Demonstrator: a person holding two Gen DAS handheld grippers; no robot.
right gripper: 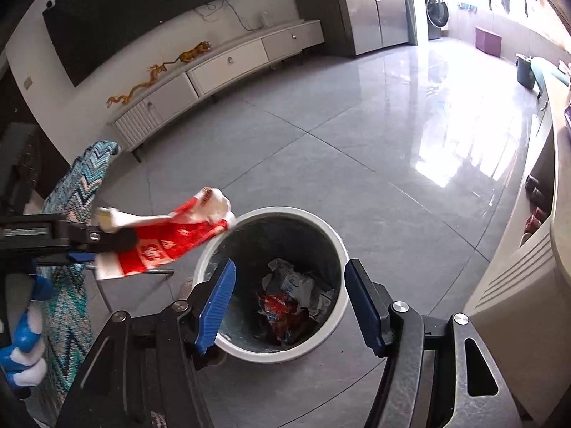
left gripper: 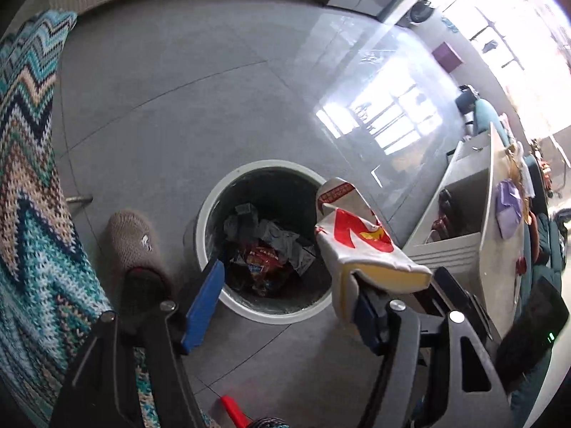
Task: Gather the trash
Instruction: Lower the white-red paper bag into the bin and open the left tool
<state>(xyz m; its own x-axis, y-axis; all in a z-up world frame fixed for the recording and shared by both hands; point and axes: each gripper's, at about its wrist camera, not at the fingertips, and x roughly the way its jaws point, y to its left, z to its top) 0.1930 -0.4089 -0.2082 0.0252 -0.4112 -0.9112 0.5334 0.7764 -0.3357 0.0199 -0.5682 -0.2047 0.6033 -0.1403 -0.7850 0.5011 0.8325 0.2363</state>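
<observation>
Left wrist view: the left gripper (left gripper: 285, 299) points steeply down at the trash bin (left gripper: 210, 221), whose open mouth sits at about twelve o'clock from the jaws. The jaws stand apart, yet the red-and-white wrapper (left gripper: 360, 239) clings to the right-hand pad and drapes up toward one o'clock, its long axis running along the bin's right rim rather than over the middle. Whether it is stuck or merely resting on that pad I cannot tell. A slippered foot (left gripper: 132, 239) stands at nine o'clock beside the bin, a zigzag knitted throw (left gripper: 28, 164) further out, and a pale table (left gripper: 489, 214) at three o'clock.

Right wrist view: the right gripper (right gripper: 289, 306) hovers right above the bin — jaws apart, nothing between them, crumpled wrappers (right gripper: 285, 303) visible inside. The wrapper hangs at ten o'clock from the left gripper's tip, its far end just at the rim.

The drop, I judge, turns on the wrapper clearing the rim inward; the left hand is the nearer, and nothing blocks the mouth.
</observation>
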